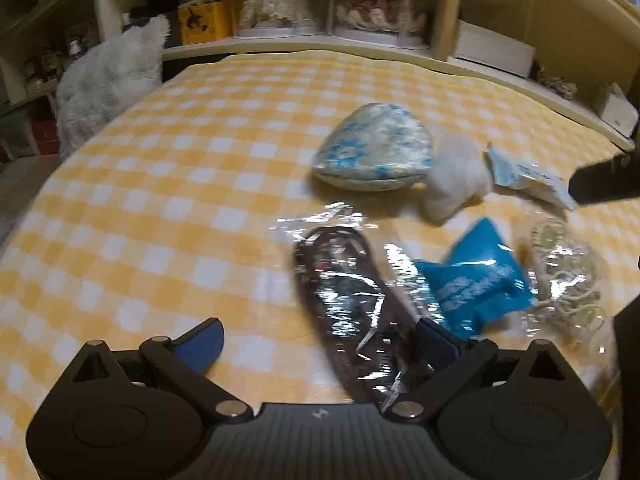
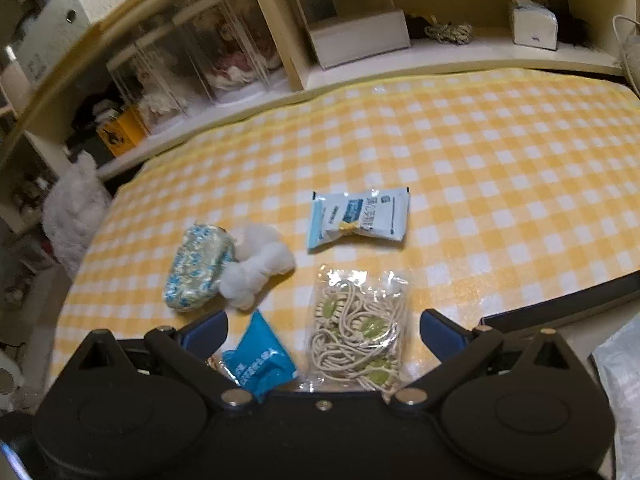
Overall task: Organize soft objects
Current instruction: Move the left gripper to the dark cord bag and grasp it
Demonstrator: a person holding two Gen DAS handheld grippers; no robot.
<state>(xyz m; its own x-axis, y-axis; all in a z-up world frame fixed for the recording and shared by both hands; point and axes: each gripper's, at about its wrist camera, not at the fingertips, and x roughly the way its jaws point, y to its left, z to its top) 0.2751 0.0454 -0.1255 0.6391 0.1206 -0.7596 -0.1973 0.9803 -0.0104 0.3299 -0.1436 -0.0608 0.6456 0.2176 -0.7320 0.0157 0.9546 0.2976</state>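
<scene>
Soft objects on checked cloth point(image 2: 500, 152): floral pouch point(image 2: 198, 268) touching cotton wad point(image 2: 256, 268) at its 3 o'clock; corded item in clear bag point(image 2: 358, 334); blue packet point(image 2: 260, 356), base hidden. Dark wrapped item point(image 1: 352, 308) blurred. Left gripper point(image 1: 320, 344) and right gripper point(image 2: 324, 330) both spread, empty.

A yellow-and-white checked cloth point(image 2: 480, 152) covers the flat surface filling the middle of both views. On it, left of centre in the right wrist view, a blue floral pouch point(image 2: 198, 268) touches a white cotton wad point(image 2: 256, 268). A white-and-blue sachet point(image 2: 360, 216) lies at centre, a bagged cord bundle point(image 2: 356, 332) just below it, and a blue packet point(image 2: 260, 356) at lower left. In the left wrist view a dark item in clear wrap point(image 1: 352, 304) lies at lower centre
</scene>
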